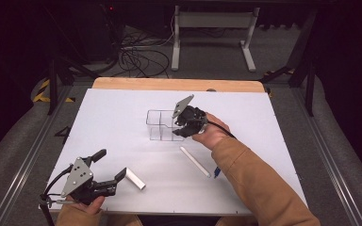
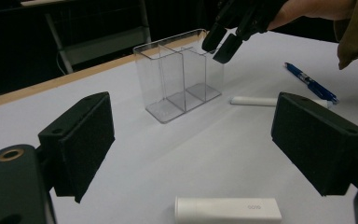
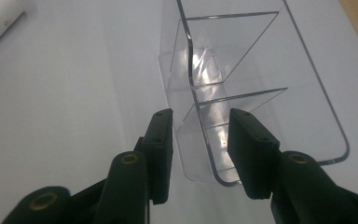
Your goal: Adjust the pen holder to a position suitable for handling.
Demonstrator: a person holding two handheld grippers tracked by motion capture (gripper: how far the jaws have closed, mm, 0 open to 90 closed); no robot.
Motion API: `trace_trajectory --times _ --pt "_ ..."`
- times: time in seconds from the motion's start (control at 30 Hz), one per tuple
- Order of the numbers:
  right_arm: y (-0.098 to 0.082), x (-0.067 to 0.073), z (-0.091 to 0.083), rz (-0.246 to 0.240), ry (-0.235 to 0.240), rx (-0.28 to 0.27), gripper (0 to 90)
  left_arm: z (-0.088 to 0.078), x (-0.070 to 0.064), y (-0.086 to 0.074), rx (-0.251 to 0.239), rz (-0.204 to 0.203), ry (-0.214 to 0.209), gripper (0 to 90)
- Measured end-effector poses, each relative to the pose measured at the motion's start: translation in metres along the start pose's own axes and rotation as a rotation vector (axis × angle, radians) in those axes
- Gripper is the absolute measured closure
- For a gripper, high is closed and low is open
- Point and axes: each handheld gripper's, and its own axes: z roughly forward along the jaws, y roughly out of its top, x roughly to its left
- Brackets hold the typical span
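The clear organizer (image 1: 162, 126) stands upright mid-bench, and the right gripper (image 3: 200, 140) straddles its near wall at one corner, jaws partly open with the pads not yet pressing. Centre the wall between the pads (thin plastic slips easily) before squeezing. The left gripper (image 1: 107, 167) rests wide open and empty beside a white tube (image 1: 135, 179).

The right gripper (image 1: 183, 128) points down, jaws part-way apart; the left gripper (image 1: 109, 165) lies low and level, jaws spread wide.
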Motion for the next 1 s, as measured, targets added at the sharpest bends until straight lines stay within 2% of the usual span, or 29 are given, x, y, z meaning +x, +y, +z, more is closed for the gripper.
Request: trace_trajectory --times 0.23,0.33,0.53,0.6,0.7,0.73,0.9,1.0 --pt "0.002 0.003 0.009 -0.026 0.002 0.028 68.0 0.001 0.0 0.0 0.002 -0.001 -0.006 14.0" --pt "0.002 0.003 0.011 -0.022 -0.001 0.044 71.7 0.001 0.0 0.0 0.004 -0.008 -0.006 14.0" --pt "0.002 0.003 0.012 -0.056 -0.034 0.053 78.6 0.001 0.0 -0.001 0.003 -0.008 -0.008 14.0" --pt "0.002 0.004 0.012 -0.06 -0.031 0.049 79.0 0.001 0.0 -0.001 0.004 -0.008 -0.008 14.0" --pt "0.002 0.004 0.011 -0.09 -0.036 0.054 80.0 0.001 0.0 -0.001 0.004 -0.008 -0.009 14.0" --pt "0.002 0.003 0.01 -0.113 -0.026 0.049 81.3 0.001 0.0 -0.001 0.004 -0.009 -0.01 14.1" --pt "0.004 0.005 0.007 -0.111 -0.004 0.029 83.5 0.002 0.0 -0.001 0.009 -0.005 -0.013 14.2" --pt "0.005 0.003 0.003 -0.097 0.042 0.002 86.0 0.002 0.0 -0.001 0.01 -0.002 -0.016 14.2"
